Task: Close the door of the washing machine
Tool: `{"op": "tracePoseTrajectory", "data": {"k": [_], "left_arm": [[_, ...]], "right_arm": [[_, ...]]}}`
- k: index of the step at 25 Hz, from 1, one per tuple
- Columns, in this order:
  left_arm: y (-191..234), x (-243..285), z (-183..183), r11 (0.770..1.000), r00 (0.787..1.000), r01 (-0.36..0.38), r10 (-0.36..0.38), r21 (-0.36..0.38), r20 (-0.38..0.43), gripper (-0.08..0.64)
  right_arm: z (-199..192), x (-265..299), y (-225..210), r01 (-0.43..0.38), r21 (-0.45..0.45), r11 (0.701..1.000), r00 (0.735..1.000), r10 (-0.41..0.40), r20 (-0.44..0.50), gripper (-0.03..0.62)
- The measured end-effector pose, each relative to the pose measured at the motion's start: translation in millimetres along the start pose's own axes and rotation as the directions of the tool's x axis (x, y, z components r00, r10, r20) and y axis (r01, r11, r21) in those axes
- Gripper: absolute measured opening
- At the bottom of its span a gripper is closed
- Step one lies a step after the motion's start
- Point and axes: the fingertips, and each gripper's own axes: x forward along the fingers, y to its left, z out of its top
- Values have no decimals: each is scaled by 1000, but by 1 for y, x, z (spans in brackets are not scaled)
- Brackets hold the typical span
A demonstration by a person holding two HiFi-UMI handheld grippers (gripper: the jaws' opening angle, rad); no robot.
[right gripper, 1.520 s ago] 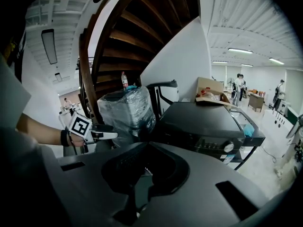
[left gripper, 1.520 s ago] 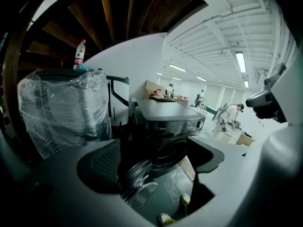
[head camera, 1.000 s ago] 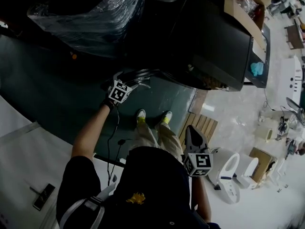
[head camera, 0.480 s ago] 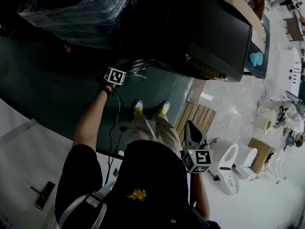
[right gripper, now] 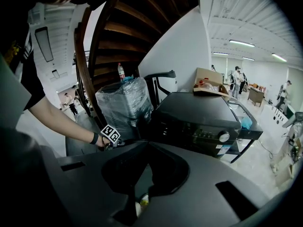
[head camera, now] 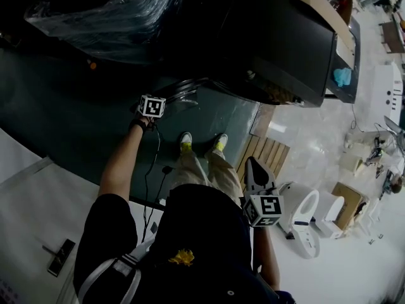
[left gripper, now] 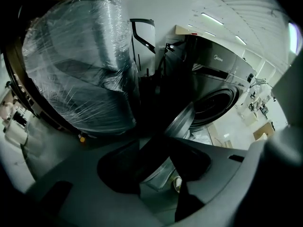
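Lower than a second ago, the left gripper (left gripper: pixel 161 174) has just been closing its jaws, seemingly onto the open washing machine door (left gripper: pixel 182 121); next, swing it shut. Right gripper (head camera: pixel 253 164) hangs closed, empty.

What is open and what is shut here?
washing machine door: open, swung out.
left hand-held gripper: jaws have just been closing, now gripping the door's edge.
right hand-held gripper: shut, holding nothing.
big bundle: wrapped in clear plastic.
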Motion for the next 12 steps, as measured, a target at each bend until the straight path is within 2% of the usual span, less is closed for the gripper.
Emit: {"op": "tracePoseTrajectory", "data": {"k": [5, 9, 12], "left_arm": [[-13, -14, -8, 999, 999, 33, -33, -26, 20, 210], [-13, -21, -14, 999, 998, 41, -41, -4, 42, 190], [-23, -28, -18, 997, 996, 76, -76, -7, 51, 189]], "right_arm": [[4, 0, 2, -4, 7, 1000, 1000, 4, 17, 26], [0, 3, -2, -7, 24, 1000, 1000, 7, 13, 26], [-3, 3, -4, -8, 41, 999, 1000, 8, 6, 26]]}}
